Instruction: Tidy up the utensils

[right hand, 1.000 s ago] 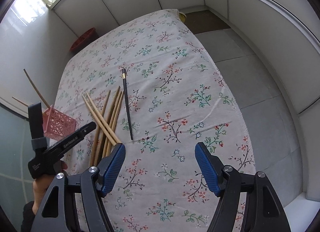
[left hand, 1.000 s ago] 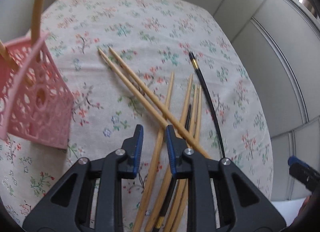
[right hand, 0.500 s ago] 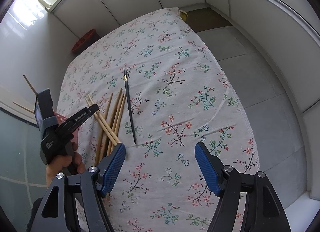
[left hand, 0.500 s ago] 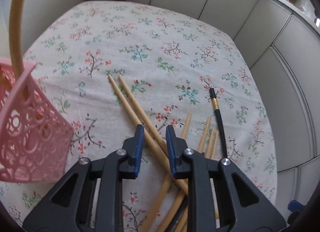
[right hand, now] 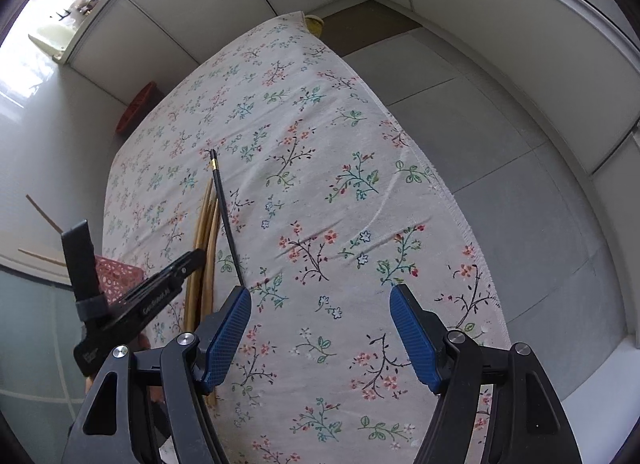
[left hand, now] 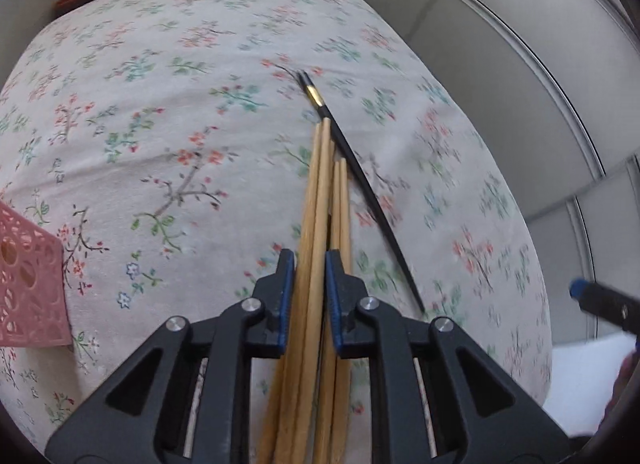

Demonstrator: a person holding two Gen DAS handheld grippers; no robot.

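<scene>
Floral tablecloth [left hand: 192,112], bamboo chopsticks [left hand: 320,192] lengthwise away

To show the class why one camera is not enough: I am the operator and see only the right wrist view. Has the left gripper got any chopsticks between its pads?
Observer: Yes. In the left wrist view two wooden chopsticks run between the left gripper's pads. Its jaws have just been closing and look pressed on them.
Operator: Is the black chopstick caught too? My own finger hides its near end.
Observer: No. The black chopstick lies outside the jaws, to their right in that view, with its near tip free.
Operator: Any wooden ones left out?
Observer: Two thinner wooden ones lie beside the held pair and seem to be outside the pads.
</scene>
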